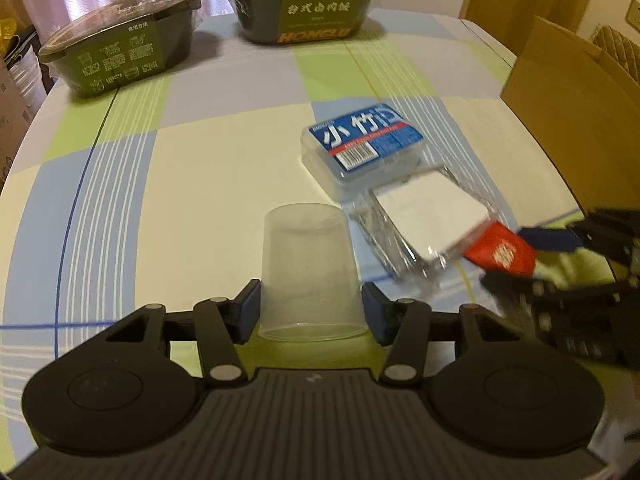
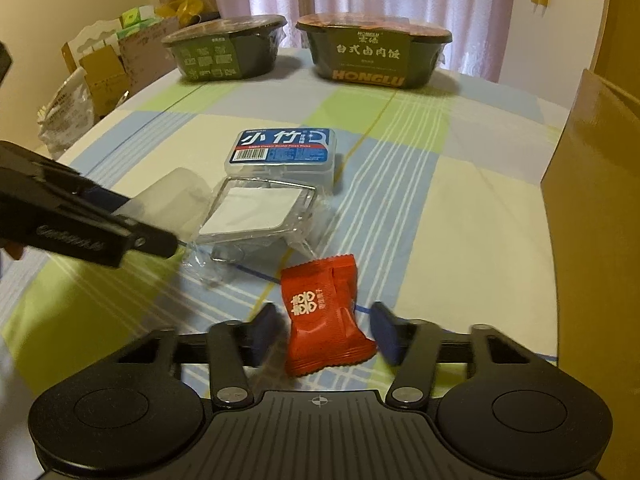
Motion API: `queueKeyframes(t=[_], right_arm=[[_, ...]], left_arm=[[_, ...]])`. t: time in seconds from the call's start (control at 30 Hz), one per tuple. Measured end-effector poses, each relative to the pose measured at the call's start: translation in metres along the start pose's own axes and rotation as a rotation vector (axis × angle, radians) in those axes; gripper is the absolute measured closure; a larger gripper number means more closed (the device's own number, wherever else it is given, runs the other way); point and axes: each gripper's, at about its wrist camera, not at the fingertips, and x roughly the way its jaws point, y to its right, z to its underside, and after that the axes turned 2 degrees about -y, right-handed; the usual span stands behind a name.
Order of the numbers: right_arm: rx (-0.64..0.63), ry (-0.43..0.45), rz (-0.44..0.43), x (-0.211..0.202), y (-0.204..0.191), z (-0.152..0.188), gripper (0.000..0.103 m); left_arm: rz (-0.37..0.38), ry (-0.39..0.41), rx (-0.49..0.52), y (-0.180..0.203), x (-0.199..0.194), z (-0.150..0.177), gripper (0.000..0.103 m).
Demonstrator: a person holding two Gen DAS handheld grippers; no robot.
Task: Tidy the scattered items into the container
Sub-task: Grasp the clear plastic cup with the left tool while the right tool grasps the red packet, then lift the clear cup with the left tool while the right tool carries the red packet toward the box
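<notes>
Cup (image 1: pixel 310 272), clear and upside down on the table (image 1: pixel 200 152), sits between the spread left tool (image 1: pixel 311 312), pads beside its walls; red packet (image 2: pixel 326 314) lies between the spread right tool (image 2: pixel 324 332), cardboard box (image 2: pixel 596 216) at far right.

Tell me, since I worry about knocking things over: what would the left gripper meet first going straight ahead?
The upside-down clear plastic cup already sits between the left gripper fingers, so it meets that first.
</notes>
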Motion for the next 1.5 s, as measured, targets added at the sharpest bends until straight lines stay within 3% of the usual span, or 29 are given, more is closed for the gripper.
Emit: queueKeyframes(t=[0.1,0.33,0.47,0.63,0.67,0.73,0.77,1.0,1.03,1.1,1.27,1.5], right_arm=[[0.012,-0.007,-0.003,-0.001,0.001,0.0,0.063],[0.061,-0.089,-0.026,-0.011,-0.009,0.0,0.064],[-0.032,-0.078,0.005,-0.009,-0.021,0.005,0.063],[-0.028,-0.06,0.009,-0.008,-0.017,0.006,0.063],[-0.034,-0.058,0.008,-0.007,-0.017,0.006,0.059],[-0.054,-0.059,0.031,-0.005,-0.019,0.006,0.037],[-0.062,-0.057,0.033,-0.004,-0.019,0.007,0.033],[-0.03,-0.065,0.024,-0.003,-0.016,0.005,0.034],[-0.028,-0.067,0.025,-0.003,-0.016,0.004,0.036],[-0.03,-0.066,0.027,-0.004,-0.017,0.002,0.063],[-0.009,-0.064,0.019,-0.006,-0.017,-0.002,0.069],[0.011,-0.018,0.03,-0.017,-0.015,-0.008,0.069]], left_arm=[[0.023,-0.019,0.005,0.002,-0.011,0.012,0.055],[0.043,-0.054,0.045,0.014,-0.019,0.033,0.054],[0.038,-0.049,0.05,0.013,-0.017,0.03,0.052],[0.038,-0.046,0.053,0.012,-0.014,0.025,0.051],[0.037,-0.044,0.06,0.012,-0.013,0.025,0.051],[0.031,-0.044,0.069,0.012,-0.012,0.024,0.051],[0.03,-0.043,0.068,0.012,-0.012,0.024,0.051],[0.036,-0.047,0.088,0.012,-0.012,0.025,0.055],[0.037,-0.047,0.091,0.012,-0.012,0.025,0.055],[0.044,-0.046,0.092,0.013,-0.013,0.026,0.055],[0.062,-0.044,0.099,0.017,-0.015,0.025,0.055],[0.073,-0.043,0.082,0.016,-0.016,0.025,0.055]])
